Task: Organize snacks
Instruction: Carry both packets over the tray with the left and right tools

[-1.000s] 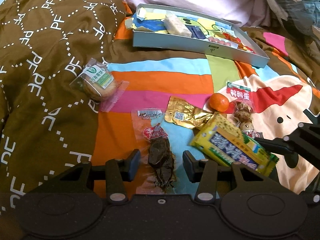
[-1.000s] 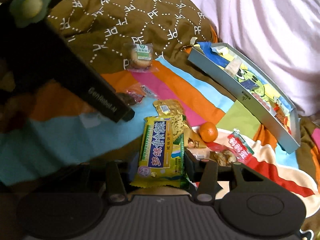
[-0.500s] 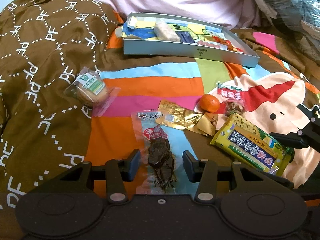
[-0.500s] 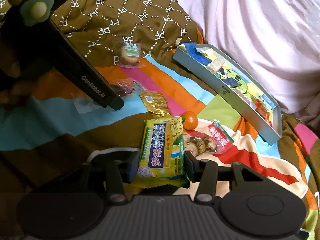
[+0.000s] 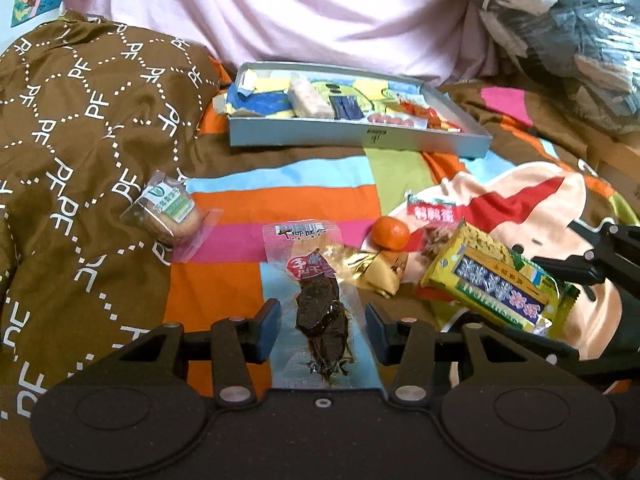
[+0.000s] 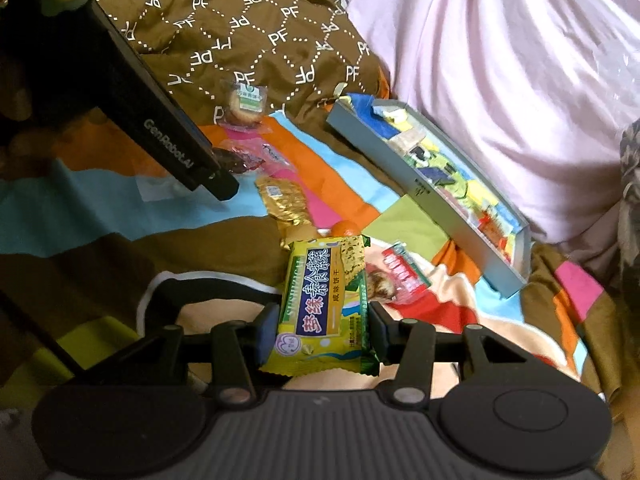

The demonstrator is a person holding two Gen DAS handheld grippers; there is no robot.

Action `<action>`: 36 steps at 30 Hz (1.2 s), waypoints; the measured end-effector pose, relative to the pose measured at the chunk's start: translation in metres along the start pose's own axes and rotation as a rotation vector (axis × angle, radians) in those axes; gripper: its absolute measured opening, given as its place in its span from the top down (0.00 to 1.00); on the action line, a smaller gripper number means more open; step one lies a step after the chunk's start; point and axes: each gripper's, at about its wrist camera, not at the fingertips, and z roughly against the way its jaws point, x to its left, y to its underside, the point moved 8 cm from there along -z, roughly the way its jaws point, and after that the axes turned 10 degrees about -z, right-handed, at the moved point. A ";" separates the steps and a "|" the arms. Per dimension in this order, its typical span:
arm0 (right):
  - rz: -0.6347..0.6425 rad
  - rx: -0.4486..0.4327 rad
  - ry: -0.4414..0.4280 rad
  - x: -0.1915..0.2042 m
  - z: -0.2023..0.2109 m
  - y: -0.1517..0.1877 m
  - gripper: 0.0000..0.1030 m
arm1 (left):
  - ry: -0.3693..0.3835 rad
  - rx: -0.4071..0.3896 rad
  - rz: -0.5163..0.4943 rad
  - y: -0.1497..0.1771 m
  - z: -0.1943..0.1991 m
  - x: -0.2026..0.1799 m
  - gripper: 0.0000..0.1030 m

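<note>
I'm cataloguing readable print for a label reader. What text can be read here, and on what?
"PF": repeated in white on the brown quilted blanket.
"GenRobot.AI": on the black bar of the left tongs.
Chinese print on the yellow-green cracker packet and the other wrappers: too blurred to quote.

1. Soft, even daylight; colours read vividly in both views.
2. Upper right of the left wrist view: glare on crinkled plastic (image 5: 576,20).
3. Fisheye bending curves the edges; corners vignette black.
4. Right wrist view's left side sits dim and slightly blurred.
</note>
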 end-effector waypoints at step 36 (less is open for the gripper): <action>0.109 -0.167 0.186 -0.161 -0.109 -0.087 0.50 | -0.024 -0.158 -0.022 -0.209 -0.127 -0.011 0.53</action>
